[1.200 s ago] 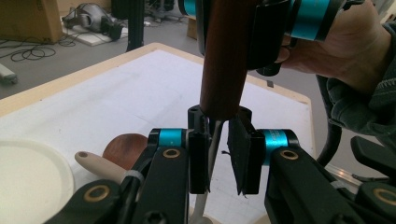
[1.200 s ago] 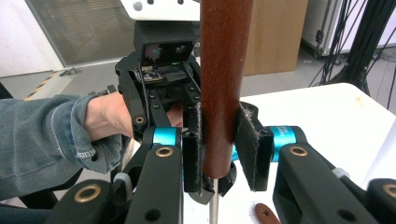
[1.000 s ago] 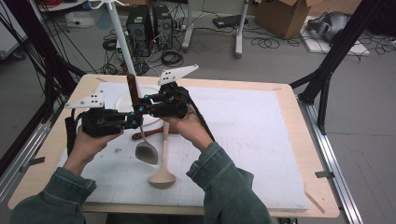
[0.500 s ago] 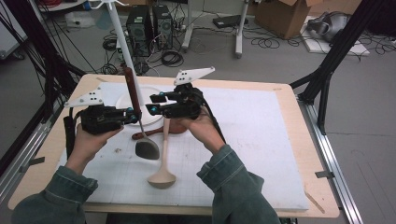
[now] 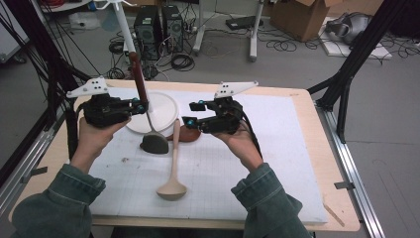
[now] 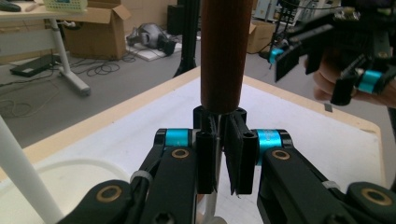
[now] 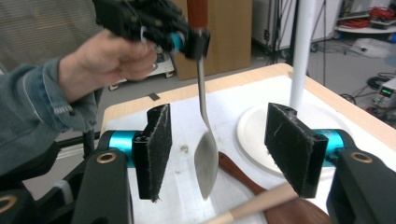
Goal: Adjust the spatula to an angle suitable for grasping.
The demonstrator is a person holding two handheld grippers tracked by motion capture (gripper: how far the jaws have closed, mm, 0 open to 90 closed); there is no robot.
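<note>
A metal spoon with a red-brown wooden handle (image 5: 138, 79) stands nearly upright, its bowl (image 5: 154, 144) low over the white mat. My left gripper (image 5: 137, 106) is shut on its thin metal neck, just under the handle (image 6: 219, 56). My right gripper (image 5: 193, 113) hovers to the right of the spoon, apart from it. Its jaws have just been opening and nothing is between them. In the right gripper view the spoon bowl (image 7: 206, 158) hangs beyond the black pads (image 7: 156, 149).
A white plate (image 5: 166, 106) sits behind the spoon. A dark brown wooden spatula (image 5: 189, 134) and a pale wooden spoon (image 5: 173, 168) lie on the mat, crossing each other. A white pole (image 5: 124, 29) rises behind the plate. The mat's right half is bare.
My right gripper has drawn away to the right from the spoon and opened. The left gripper has lifted the spoon a little and holds it more upright.
</note>
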